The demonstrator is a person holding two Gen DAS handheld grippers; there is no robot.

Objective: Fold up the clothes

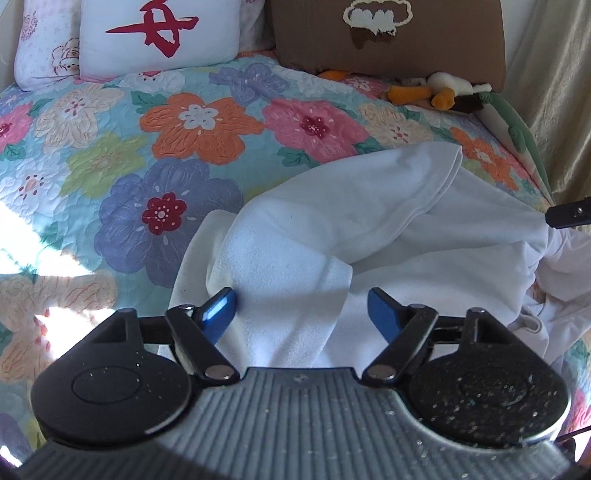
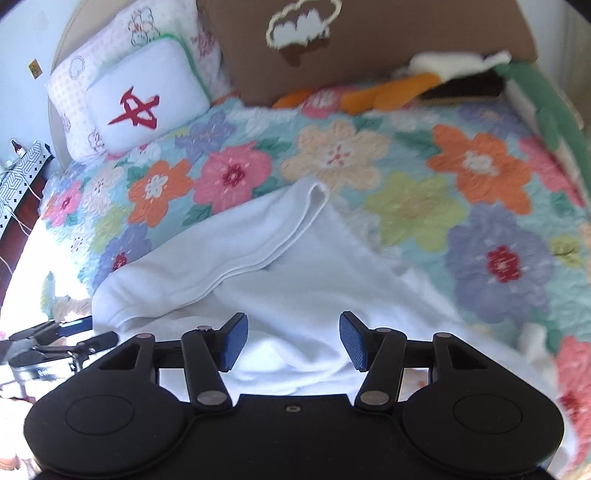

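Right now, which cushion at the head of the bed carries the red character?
The plain white cushion in front of the pale floral-print pillow; the brown cushion carries a cream cloud design instead.

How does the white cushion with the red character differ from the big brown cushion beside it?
The white cushion is smaller and puffy with rounded corners; the brown cushion is wider and flatter-faced. The white cushion carries a red brush-style character; the brown cushion shows a cream cloud-like outline. A plush toy lies before the brown cushion, none before the white. Both stand at the head of the floral quilt.
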